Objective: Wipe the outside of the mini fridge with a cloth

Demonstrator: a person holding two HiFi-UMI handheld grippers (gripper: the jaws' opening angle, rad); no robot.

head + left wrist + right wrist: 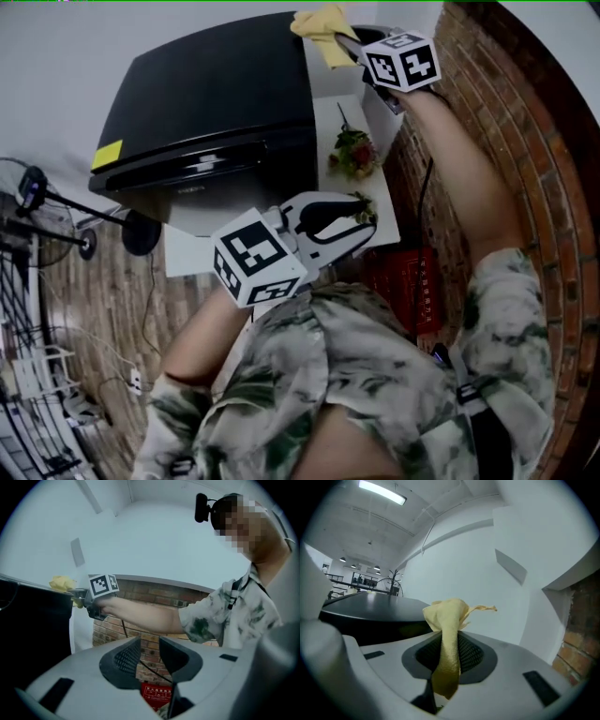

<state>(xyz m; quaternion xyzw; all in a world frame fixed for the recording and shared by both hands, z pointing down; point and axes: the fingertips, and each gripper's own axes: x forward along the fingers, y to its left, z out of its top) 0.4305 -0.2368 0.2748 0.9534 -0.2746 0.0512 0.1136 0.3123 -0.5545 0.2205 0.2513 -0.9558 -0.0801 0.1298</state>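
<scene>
The cloth (446,620) is pinched by the right gripper (449,656), seemingly at the rear corner of the mini fridge (216,84); flat, overlapping strokes are advised. The left gripper (150,656) is held spread, empty.

Red brick wall (525,112) beside a white wall (66,56), wood-plank floor (117,314) below, strip light (382,491) overhead.

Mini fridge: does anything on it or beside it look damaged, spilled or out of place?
Nothing looks spilled or damaged. One oddity: a yellow sticker sits on a corner of the mini fridge top, far from the cloth in the right gripper.
</scene>
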